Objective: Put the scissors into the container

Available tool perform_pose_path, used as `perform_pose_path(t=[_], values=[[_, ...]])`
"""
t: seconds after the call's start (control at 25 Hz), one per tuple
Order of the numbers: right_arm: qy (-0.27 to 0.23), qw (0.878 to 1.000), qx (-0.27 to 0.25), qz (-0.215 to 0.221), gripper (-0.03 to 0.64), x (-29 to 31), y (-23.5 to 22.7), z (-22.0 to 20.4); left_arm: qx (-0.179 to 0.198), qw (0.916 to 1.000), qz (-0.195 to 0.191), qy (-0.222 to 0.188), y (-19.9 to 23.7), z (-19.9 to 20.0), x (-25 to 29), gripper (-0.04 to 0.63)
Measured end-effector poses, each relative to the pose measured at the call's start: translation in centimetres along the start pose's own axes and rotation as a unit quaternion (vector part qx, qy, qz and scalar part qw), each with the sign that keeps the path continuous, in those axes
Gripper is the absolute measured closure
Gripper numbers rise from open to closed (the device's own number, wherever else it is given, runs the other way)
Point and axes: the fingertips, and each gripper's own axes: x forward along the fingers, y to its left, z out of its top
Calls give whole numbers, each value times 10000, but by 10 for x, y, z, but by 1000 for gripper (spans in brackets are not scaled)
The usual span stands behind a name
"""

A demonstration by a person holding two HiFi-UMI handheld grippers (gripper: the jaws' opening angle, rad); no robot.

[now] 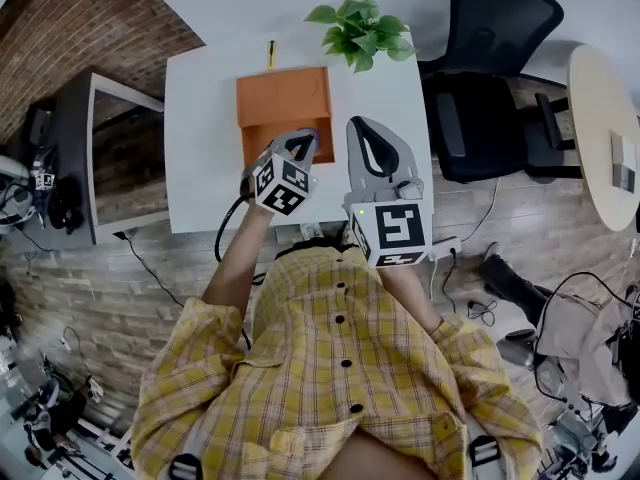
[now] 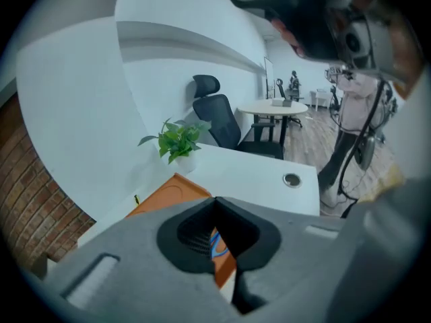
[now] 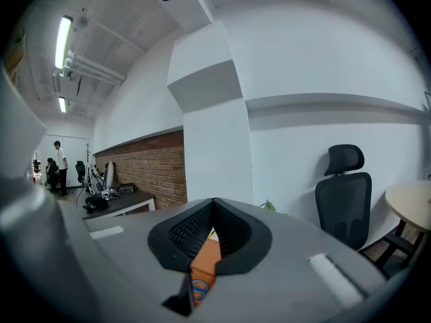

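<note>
Scissors [image 3: 200,289]: blue handle loops only, w/ orange container [image 1: 285,103] behind.

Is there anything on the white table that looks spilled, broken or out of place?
Nothing stands out. The orange container sits square on the white table, the plant stands upright, and nothing is spilled. The left tool and right tool are shut.

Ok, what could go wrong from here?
1. The left gripper and right gripper both have jaws together; lowered so, either could shove the blue-handled scissors rather than grip them.
2. In the head view the left gripper hides the scissors, so aim rests on a narrow glimpse.
3. The left gripper hangs over the orange container and might knock it.
</note>
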Motion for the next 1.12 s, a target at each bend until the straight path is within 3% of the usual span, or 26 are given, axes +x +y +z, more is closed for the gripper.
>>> perform_pose_path(t=[0.12,0.4,0.88,1.12], values=[[-38,10000,29,10,612,-2,0,2,-452,9985,74,-301,4,14,-16,592],[-78,9999,45,57,612,-2,1,6,-819,9910,494,-935,15,47,-52,592],[-89,9999,-31,125,612,-8,11,12,-1540,9650,1036,-1852,30,89,-116,592],[-121,9998,-42,128,612,-12,14,13,-1546,9508,1339,-2329,27,110,-144,592]])
